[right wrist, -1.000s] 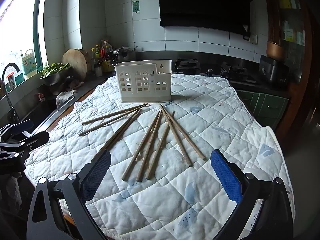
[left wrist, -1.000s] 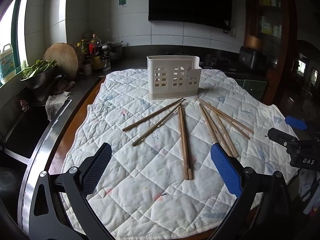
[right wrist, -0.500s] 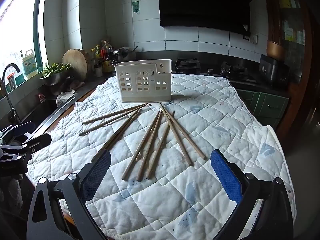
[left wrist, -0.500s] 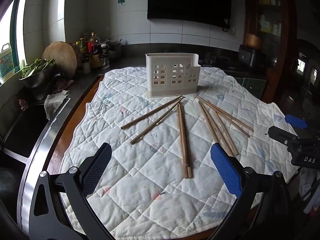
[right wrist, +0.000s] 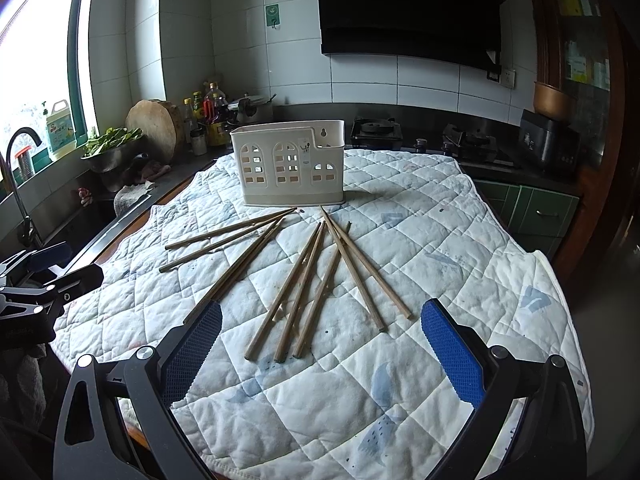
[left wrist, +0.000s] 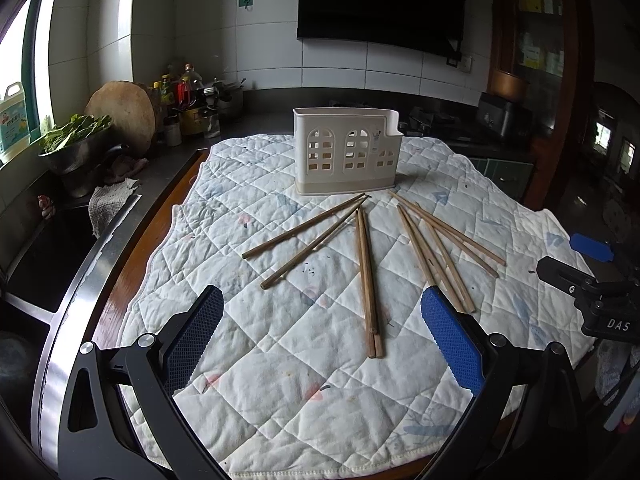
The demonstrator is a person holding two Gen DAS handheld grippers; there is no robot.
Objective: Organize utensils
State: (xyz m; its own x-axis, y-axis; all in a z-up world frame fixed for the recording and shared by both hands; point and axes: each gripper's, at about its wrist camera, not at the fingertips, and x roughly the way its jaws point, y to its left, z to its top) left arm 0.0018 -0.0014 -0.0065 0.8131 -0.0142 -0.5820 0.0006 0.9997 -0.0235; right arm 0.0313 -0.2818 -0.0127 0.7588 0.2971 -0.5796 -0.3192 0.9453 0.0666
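Several wooden chopsticks (left wrist: 367, 272) lie fanned out on a white quilted cloth (left wrist: 304, 400), thin ends toward a cream plastic utensil holder (left wrist: 346, 150) standing at the far side. They also show in the right wrist view (right wrist: 304, 280), with the holder (right wrist: 290, 162) behind. My left gripper (left wrist: 322, 332) is open and empty, held above the near end of the middle pair. My right gripper (right wrist: 320, 344) is open and empty, near the ends of three chopsticks. Each gripper shows at the other view's edge.
A sink with a faucet (right wrist: 18, 184) and a metal bowl of greens (left wrist: 74, 140) lie left of the cloth. Bottles (left wrist: 184, 100) and a round wooden board (left wrist: 124, 116) stand at the back left. A gas stove (right wrist: 424, 136) is behind the cloth.
The left wrist view has shifted slightly; the holder and chopsticks sit a little higher in it. The right gripper has barely moved. Both grippers stay open and no chopstick has moved.
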